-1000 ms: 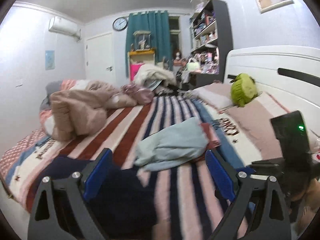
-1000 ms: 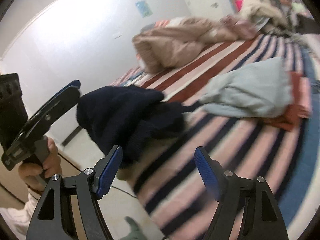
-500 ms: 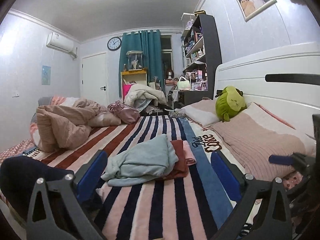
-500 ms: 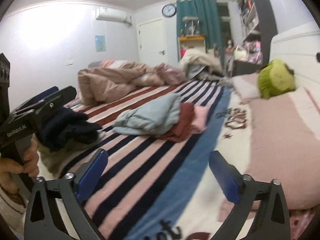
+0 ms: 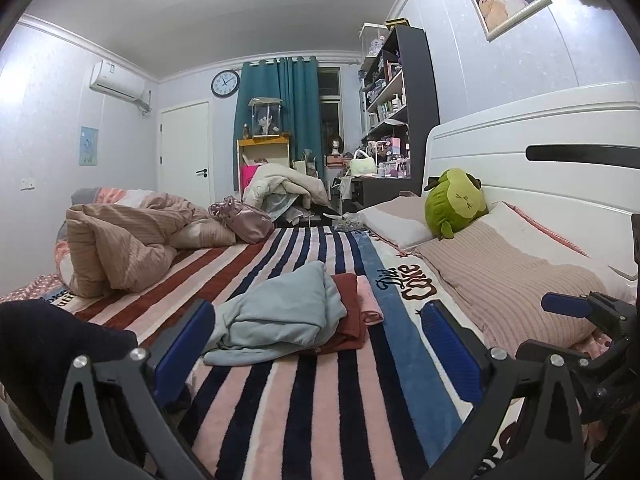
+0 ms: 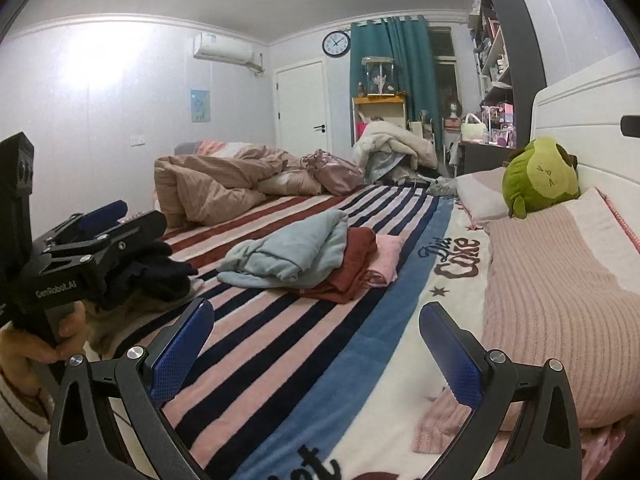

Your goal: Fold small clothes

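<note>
A crumpled light blue garment (image 5: 280, 316) lies on the striped blanket (image 5: 304, 412), on top of a dark red piece (image 5: 348, 320) and a folded pink piece (image 5: 370, 300); the blue garment also shows in the right wrist view (image 6: 296, 248). A dark navy garment (image 5: 44, 344) lies at the bed's near left edge, also visible in the right wrist view (image 6: 156, 276). My left gripper (image 5: 316, 344) is open and empty, short of the pile. My right gripper (image 6: 316, 344) is open and empty above the blanket. The left gripper's body (image 6: 80, 248) is beside the navy garment.
A bunched beige duvet (image 5: 120, 248) lies at the far left of the bed. Pink pillows (image 5: 512, 280) and a green plush toy (image 5: 456, 204) line the white headboard (image 5: 540, 152) on the right. Shelves and clutter stand beyond the bed.
Both grippers have pulled back and swung up from the navy garment at the bed's edge to face along the bed. The navy garment now lies to the left. Both jaws stayed open.
</note>
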Demonstrator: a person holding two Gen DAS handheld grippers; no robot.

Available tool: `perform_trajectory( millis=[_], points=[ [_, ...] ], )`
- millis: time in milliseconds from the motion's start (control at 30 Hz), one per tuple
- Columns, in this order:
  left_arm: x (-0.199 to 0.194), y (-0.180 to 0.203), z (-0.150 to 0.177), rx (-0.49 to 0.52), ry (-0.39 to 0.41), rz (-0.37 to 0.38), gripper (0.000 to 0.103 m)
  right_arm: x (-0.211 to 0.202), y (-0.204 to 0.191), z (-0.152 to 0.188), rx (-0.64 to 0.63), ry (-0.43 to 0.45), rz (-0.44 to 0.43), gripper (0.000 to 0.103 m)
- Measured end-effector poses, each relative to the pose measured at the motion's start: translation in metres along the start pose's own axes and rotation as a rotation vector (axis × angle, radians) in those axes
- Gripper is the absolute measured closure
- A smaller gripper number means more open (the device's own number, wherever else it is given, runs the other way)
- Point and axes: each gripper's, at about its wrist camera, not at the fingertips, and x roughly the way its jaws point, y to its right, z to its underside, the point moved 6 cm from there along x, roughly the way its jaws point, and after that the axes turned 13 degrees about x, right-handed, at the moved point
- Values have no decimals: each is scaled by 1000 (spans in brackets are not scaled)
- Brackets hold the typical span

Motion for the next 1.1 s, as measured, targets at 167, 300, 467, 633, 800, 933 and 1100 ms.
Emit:
perform_trajectory(
  millis=[167, 300, 467, 633, 800, 933, 1100],
  points=[
    [0, 0, 0, 2, 1, 1, 1, -2, 0, -1, -6, 4, 2, 0],
    [-2, -2, -1, -4, 9, 7, 1, -5, 1, -3, -10, 13, 6, 0],
    [-2, -2, -1, -4, 14, 2, 1, -8, 4, -6, -12, 19, 10, 0],
    [-1, -2, -2, -6, 12, 10, 1, -9, 7, -10, -19, 20, 19, 0],
    [0, 1, -1, -2, 9, 17, 1, -12, 8, -14, -29, 32, 30, 0],
    [3, 0, -1, 0, 7, 11, 1, -12, 10, -17, -18, 39, 25, 0],
    [7, -3, 2, 1, 1, -1, 1, -7, 9, -19, -12, 50, 16, 0]
  ],
)
